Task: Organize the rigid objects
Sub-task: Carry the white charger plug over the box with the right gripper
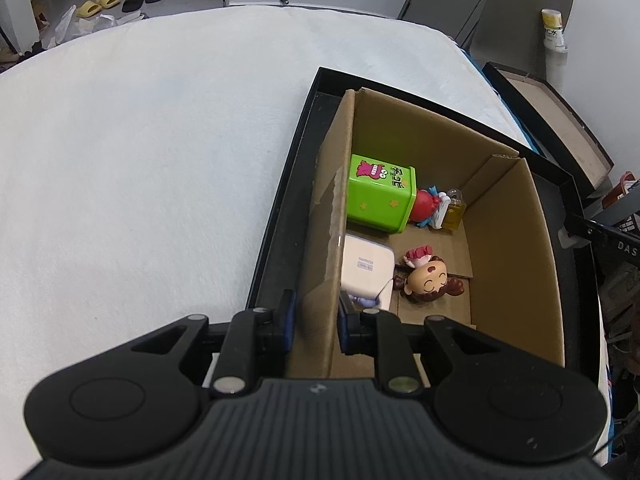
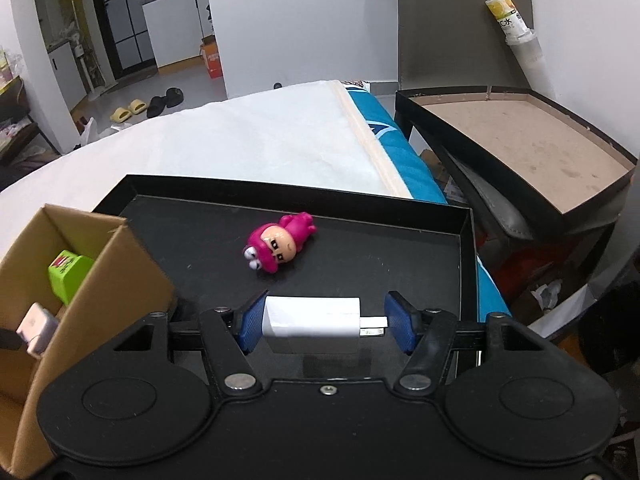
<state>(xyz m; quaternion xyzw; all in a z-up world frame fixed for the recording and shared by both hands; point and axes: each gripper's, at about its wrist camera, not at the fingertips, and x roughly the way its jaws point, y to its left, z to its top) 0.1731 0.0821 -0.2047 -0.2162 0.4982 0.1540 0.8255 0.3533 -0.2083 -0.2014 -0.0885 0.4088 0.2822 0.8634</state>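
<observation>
My left gripper (image 1: pixel 316 312) is shut on the left wall of the cardboard box (image 1: pixel 324 240), one blue pad on each side of it. Inside the box lie a green cartoon tin (image 1: pixel 380 192), a white case (image 1: pixel 366 268), a brown-haired doll (image 1: pixel 428 282), a red figure (image 1: pixel 426 206) and a small yellow bottle (image 1: pixel 456 208). My right gripper (image 2: pixel 326 316) is shut on a white charger plug (image 2: pixel 312 316), whose metal end points at the right pad. Beyond it a pink figure (image 2: pixel 280 246) lies on the black tray (image 2: pixel 400 264). The box (image 2: pixel 100 280) stands at the tray's left end.
The black tray rests on a white bedcover (image 1: pixel 140 160). To the right of the bed stands a black-rimmed lid with a brown inside (image 2: pixel 520 152), with a leaning tube (image 2: pixel 516 32) behind it. Slippers (image 2: pixel 148 108) lie on the floor far back.
</observation>
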